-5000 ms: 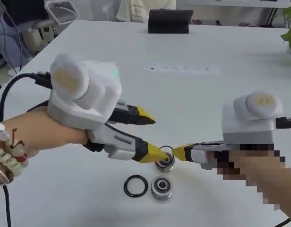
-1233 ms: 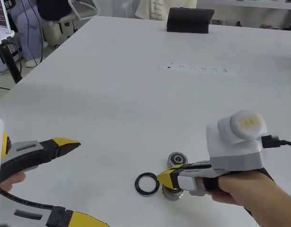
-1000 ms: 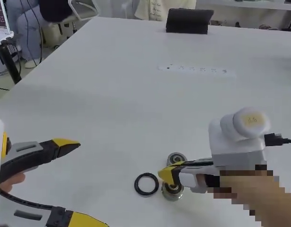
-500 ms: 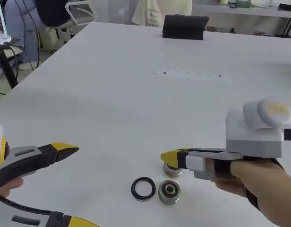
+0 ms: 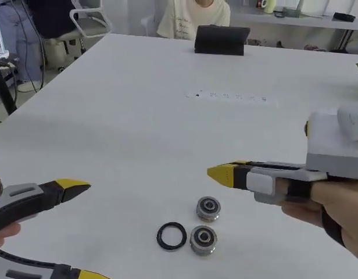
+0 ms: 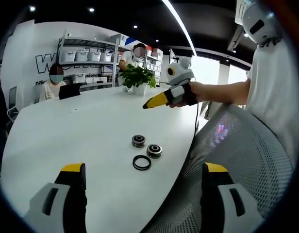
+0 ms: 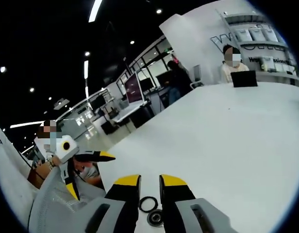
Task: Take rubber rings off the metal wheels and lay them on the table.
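white table [image 5: 138, 116] w/ black ring [image 5: 171, 236] & 2 metal wheels [image 5: 208, 208]; shelves [image 6: 86, 60] behind

One black rubber ring [image 5: 171, 236] lies flat on the white table [image 5: 138, 116], with no wheel inside it. Just beside it, to the right in the head view, a small silvery metal wheel [image 5: 203, 239] lies on its side, dark hub facing up. A second wheel [image 5: 208, 208] of the same kind lies flat just behind the first, with a narrow gap between them.
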Tool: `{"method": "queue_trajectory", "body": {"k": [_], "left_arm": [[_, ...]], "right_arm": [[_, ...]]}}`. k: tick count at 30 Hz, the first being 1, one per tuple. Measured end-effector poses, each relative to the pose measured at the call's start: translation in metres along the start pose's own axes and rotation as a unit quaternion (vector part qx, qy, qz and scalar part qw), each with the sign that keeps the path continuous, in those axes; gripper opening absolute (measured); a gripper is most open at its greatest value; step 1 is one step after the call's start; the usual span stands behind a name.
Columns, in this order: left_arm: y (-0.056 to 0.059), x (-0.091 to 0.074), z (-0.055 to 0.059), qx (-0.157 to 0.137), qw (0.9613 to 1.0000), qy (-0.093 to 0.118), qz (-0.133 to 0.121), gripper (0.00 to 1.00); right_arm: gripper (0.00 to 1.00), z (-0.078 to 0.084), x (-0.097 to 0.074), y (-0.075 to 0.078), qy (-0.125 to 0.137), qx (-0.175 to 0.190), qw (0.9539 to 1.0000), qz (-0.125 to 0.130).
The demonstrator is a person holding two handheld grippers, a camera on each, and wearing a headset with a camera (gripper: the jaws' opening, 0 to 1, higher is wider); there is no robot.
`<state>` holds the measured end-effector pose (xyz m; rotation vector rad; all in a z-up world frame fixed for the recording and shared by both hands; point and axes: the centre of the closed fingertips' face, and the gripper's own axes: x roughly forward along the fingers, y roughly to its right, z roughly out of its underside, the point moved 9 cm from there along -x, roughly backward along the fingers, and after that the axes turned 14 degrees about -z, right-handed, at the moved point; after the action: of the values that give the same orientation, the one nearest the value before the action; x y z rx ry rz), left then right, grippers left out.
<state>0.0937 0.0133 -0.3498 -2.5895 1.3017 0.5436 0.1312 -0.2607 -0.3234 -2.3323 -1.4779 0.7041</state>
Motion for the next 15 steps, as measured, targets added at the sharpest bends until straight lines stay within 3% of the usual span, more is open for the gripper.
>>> {"method": "queue_trajectory", "body": {"k": [7, 15], "left_arm": [[-0.001, -0.001, -0.001, 0.0, 1.0, 0.002, -0.001, 0.99], [0.0, -0.002, 0.001, 0.0, 1.0, 0.002, 0.001, 0.99]], "right_arm": [[0.21, 0.002, -0.019, -0.013, -0.034, -0.063, 0.9973, -0.016], [0.36, 0.006, -0.043, -0.02, -0.037, -0.097, 0.9943, -0.025]]}}
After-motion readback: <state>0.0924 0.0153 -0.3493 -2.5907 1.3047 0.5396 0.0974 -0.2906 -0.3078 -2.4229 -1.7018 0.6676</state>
